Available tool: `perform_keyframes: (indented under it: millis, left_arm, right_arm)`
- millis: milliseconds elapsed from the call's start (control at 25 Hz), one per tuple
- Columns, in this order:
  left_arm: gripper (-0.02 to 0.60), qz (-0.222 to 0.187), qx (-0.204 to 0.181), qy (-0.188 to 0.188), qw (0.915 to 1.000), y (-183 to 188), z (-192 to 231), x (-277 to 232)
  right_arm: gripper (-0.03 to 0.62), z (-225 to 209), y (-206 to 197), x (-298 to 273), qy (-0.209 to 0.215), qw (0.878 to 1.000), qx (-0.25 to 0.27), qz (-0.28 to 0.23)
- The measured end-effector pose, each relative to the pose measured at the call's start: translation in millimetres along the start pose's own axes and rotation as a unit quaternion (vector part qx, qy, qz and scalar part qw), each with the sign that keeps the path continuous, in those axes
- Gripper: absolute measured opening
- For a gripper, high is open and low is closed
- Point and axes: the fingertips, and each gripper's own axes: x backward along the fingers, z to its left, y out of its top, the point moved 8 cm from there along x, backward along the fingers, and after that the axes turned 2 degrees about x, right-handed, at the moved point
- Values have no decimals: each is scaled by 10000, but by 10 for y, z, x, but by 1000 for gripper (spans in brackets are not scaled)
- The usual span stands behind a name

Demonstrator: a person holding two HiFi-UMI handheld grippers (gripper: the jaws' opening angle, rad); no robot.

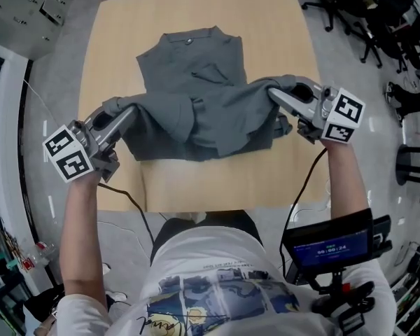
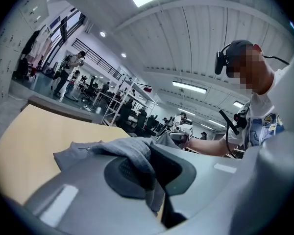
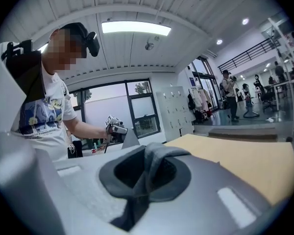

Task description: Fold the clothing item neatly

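A grey collared shirt (image 1: 196, 82) lies on the light wooden table (image 1: 119, 26), collar at the far side. Its near part is lifted off the table and stretched between the two grippers. My left gripper (image 1: 122, 114) is shut on the shirt's left near corner; in the left gripper view the grey cloth (image 2: 127, 151) is bunched between the jaws of that gripper (image 2: 152, 175). My right gripper (image 1: 274, 93) is shut on the right near corner, and in the right gripper view a fold of cloth (image 3: 157, 155) stands pinched in its jaws (image 3: 144, 175).
Bare tabletop (image 1: 196, 184) shows between the shirt and the table's near edge. Office chairs (image 1: 357, 19) stand on the floor at the far right. A small screen device (image 1: 329, 247) hangs at the person's waist. People stand far off (image 2: 71, 70) in the hall.
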Motion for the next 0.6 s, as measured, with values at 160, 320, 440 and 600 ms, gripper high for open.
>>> perform_keyframes:
  millis: [160,320,440,600]
  left_arm:
    - [21,142,50,197,9997,128,446,-343]
    - [21,255,123,342,9990,173,894,-634]
    - [21,308,139,413,9986,182,1110,-748]
    - [21,198,164,589,9979,231,1397,-867]
  right_arm:
    - [15,-632,-95,-97,-105,9998,-155,58]
    - [14,-1159,-263,-207,-266,9990,-324,119]
    - [15,-1381,-348,-287,-329,9985,-410,173]
    - [15,-1679,-405,-333,-590,9972,-443,102]
